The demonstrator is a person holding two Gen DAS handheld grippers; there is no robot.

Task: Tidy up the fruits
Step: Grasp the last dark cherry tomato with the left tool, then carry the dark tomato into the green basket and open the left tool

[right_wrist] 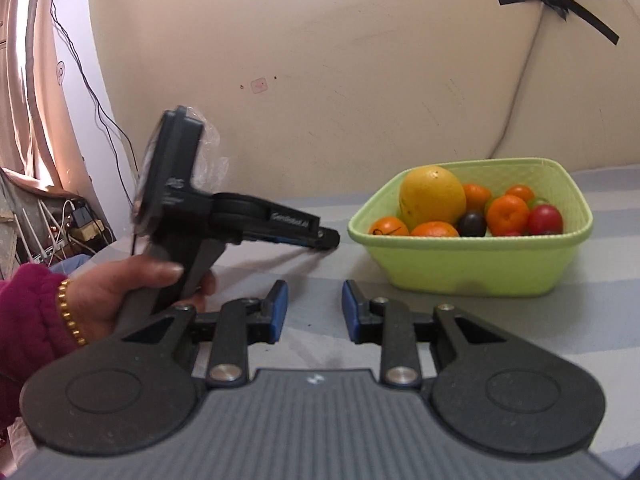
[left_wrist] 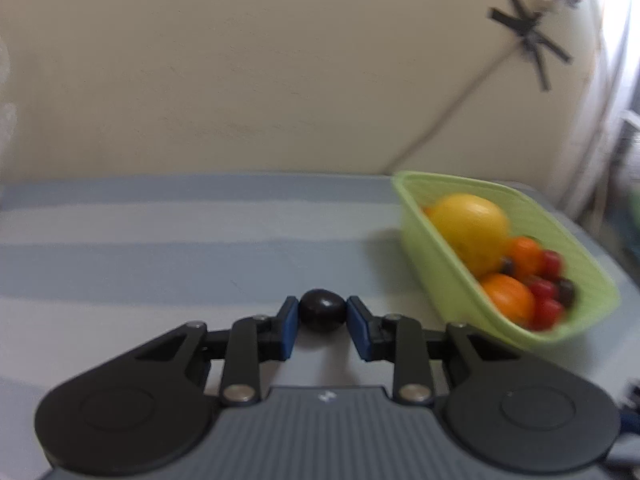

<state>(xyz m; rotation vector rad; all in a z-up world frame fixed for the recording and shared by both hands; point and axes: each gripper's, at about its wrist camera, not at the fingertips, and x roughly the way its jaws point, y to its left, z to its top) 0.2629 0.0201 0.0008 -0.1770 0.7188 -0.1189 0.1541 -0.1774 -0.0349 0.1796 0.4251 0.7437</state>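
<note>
— So, what is the left tool (left_wrist: 322, 312) doing?
— It is gripping a dark plum (left_wrist: 322, 311) between its blue pads, low over the striped counter (left_wrist: 160, 248).
— And the right tool (right_wrist: 314, 307)?
— It is sitting nearly closed, holding nothing, just over the counter.
— Where is the rest of the fruit lying?
— Farther back, in the green basket (right_wrist: 472, 264): a big yellow fruit (right_wrist: 433, 196), oranges, red ones and another plum.
</note>
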